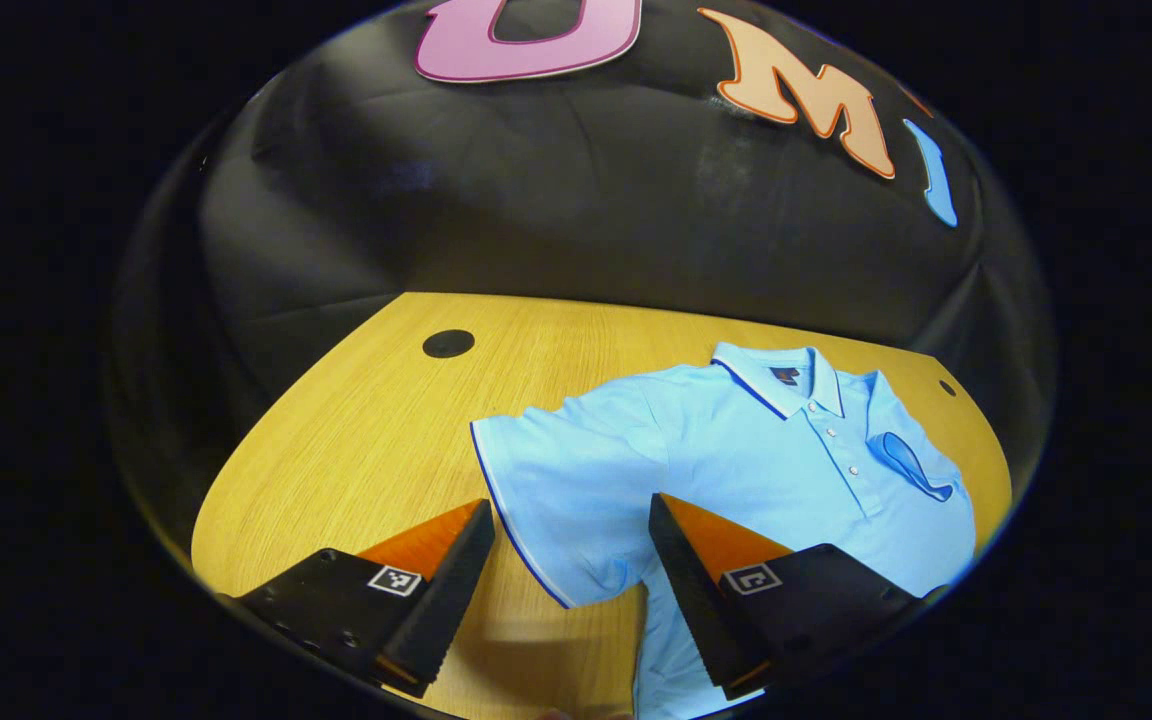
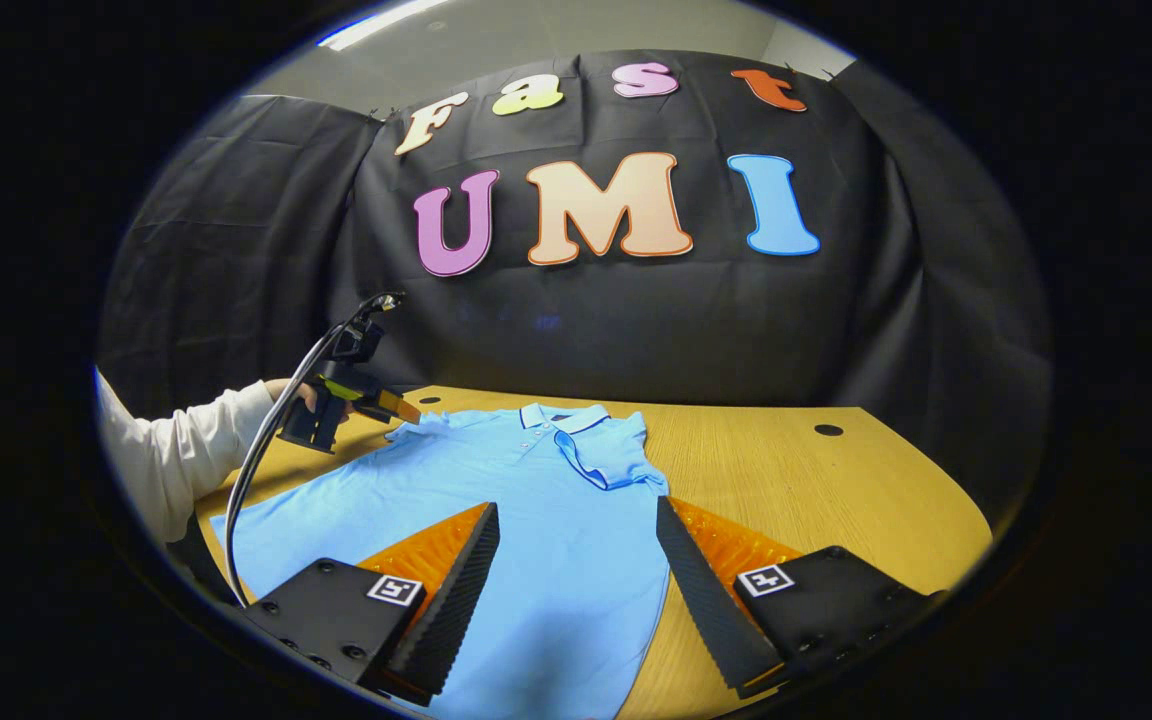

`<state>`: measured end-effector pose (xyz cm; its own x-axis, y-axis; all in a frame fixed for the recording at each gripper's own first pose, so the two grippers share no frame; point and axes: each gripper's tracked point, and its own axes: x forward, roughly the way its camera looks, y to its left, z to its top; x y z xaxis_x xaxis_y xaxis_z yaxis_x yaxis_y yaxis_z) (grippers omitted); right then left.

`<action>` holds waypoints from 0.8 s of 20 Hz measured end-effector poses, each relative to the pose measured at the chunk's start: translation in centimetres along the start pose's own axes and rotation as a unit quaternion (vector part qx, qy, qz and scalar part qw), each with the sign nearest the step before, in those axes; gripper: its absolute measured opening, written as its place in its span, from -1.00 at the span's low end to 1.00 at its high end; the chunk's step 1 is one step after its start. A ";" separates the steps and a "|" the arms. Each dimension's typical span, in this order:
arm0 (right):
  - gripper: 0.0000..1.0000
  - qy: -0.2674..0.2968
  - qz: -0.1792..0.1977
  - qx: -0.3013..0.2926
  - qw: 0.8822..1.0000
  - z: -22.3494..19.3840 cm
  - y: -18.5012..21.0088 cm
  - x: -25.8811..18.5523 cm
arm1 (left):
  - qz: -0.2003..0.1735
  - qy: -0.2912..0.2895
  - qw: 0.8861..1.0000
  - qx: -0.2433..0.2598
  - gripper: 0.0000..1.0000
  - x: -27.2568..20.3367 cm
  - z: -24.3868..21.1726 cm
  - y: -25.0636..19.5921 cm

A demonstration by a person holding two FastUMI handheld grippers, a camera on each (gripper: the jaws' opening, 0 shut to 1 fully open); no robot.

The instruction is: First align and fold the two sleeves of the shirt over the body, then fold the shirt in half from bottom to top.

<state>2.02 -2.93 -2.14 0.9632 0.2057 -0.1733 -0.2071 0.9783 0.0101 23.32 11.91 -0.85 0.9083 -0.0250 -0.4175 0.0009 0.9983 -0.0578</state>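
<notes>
A light blue polo shirt (image 1: pixel 756 450) (image 2: pixel 496 490) lies flat, collar away from me, on a wooden table (image 1: pixel 356 440) (image 2: pixel 796 480). Its one sleeve (image 1: pixel 911 465) (image 2: pixel 611 455) lies folded over the chest. The other sleeve (image 1: pixel 566 490) is spread out flat on the wood. My left gripper (image 1: pixel 569 505) stands open just over this spread sleeve, one finger on each side of its hem. In the right gripper view that left gripper (image 2: pixel 401 408) hovers at the shirt's far left shoulder, held by a hand in a white sleeve (image 2: pixel 186 450). My right gripper (image 2: pixel 576 508) is open above the shirt's lower body.
Black cloth walls stand behind the table. A round black grommet (image 1: pixel 448 343) sits in the wood left of the shirt, another grommet (image 2: pixel 828 430) to its right. A cable (image 2: pixel 266 450) arcs down from the left gripper. Bare wood lies on both sides of the shirt.
</notes>
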 end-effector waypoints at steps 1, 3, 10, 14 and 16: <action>0.96 0.000 -0.002 -0.001 1.000 0.0 -0.1 0.0 | 0.000 0.006 1.000 -0.006 0.86 0.2 -0.3 0.1; 0.96 0.000 -0.001 0.001 1.000 0.0 -0.2 -0.1 | 0.001 0.023 1.000 -0.019 0.84 0.2 -1.0 0.3; 0.97 0.000 -0.001 0.019 1.000 0.0 -0.5 -0.2 | 0.016 0.039 0.999 0.016 0.45 1.1 -1.3 1.3; 0.97 -0.001 -0.003 0.012 1.000 -0.1 -0.4 -0.2 | -0.003 0.028 0.999 0.018 -0.47 1.5 -0.8 0.6; 0.97 0.001 -0.002 0.010 1.000 -0.2 -0.4 -0.1 | 0.001 0.034 0.999 0.022 -0.84 1.5 -0.9 0.5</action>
<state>1.94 -3.33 -2.26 0.9638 0.2009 -0.1750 -0.1989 0.9796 0.0291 24.34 12.33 -2.35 0.8783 -0.0256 -0.4775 0.0197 0.9997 -0.0173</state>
